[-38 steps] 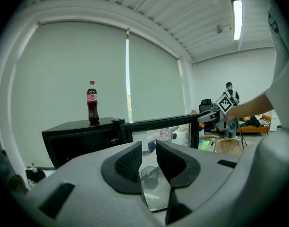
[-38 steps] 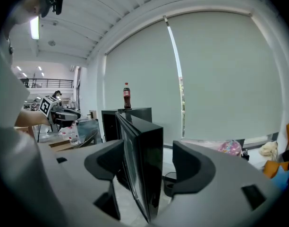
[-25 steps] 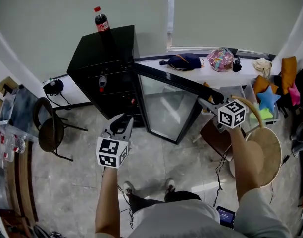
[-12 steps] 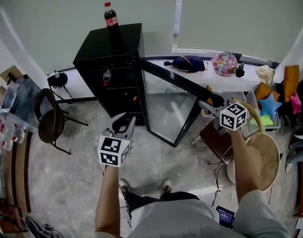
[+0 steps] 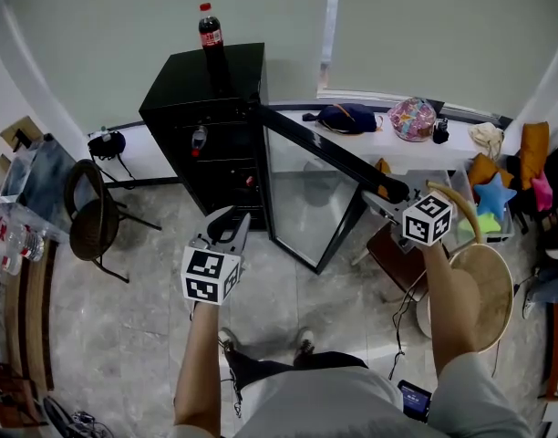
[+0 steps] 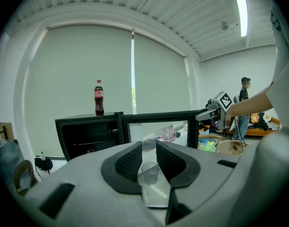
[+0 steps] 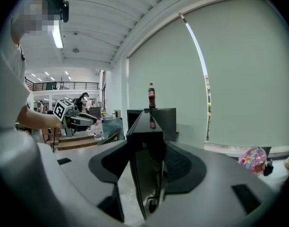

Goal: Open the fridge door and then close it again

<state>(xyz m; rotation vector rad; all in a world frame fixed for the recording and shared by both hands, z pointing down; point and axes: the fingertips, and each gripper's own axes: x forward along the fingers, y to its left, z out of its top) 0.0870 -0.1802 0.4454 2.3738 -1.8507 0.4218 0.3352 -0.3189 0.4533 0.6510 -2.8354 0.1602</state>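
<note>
A black mini fridge stands against the wall with a cola bottle on top. Its glass door is swung wide open toward me. My right gripper is at the door's free upper corner. In the right gripper view the door edge fills the gap between the pads, which have just been closing onto it. My left gripper hovers over the floor in front of the fridge, jaws partly open with nothing between them. The left gripper view shows the fridge, the door and the right gripper.
A dark chair stands left of the fridge. The windowsill behind the door holds bags. A round wicker basket and a bin of toys lie at the right, close to my right arm.
The right gripper's jaws have narrowed around the door's free edge, and gripper and door corner have shifted slightly toward me. The left gripper has barely moved.
</note>
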